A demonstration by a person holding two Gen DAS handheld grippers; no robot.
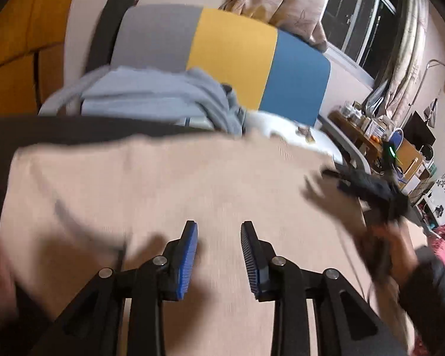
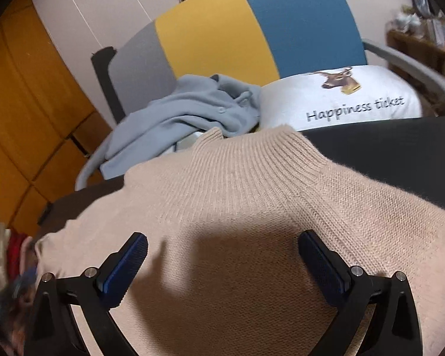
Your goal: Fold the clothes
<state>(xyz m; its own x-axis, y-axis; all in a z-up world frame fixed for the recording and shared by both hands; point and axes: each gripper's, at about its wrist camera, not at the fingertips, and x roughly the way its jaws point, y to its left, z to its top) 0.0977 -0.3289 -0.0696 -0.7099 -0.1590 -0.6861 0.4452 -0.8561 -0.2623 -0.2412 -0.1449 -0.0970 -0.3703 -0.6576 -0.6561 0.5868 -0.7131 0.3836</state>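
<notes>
A beige knit sweater (image 1: pixel 169 190) lies spread flat on a dark table (image 1: pixel 74 129). My left gripper (image 1: pixel 219 228) hovers open just above its middle, nothing between the blue pads. In the right wrist view the sweater (image 2: pixel 252 195) shows its ribbed collar (image 2: pixel 252 145) pointing away from me. My right gripper (image 2: pixel 222 243) is wide open above the sweater below the collar, holding nothing. The right gripper (image 1: pixel 368 184) also shows blurred at the sweater's right edge in the left wrist view.
A grey, yellow and blue chair (image 1: pixel 231 50) stands behind the table with a light blue garment (image 2: pixel 187 112) and a white deer-print pillow (image 2: pixel 341 101) on its seat. Cluttered shelves (image 1: pixel 394 142) are at the right. An orange wardrobe (image 2: pixel 23 124) is at the left.
</notes>
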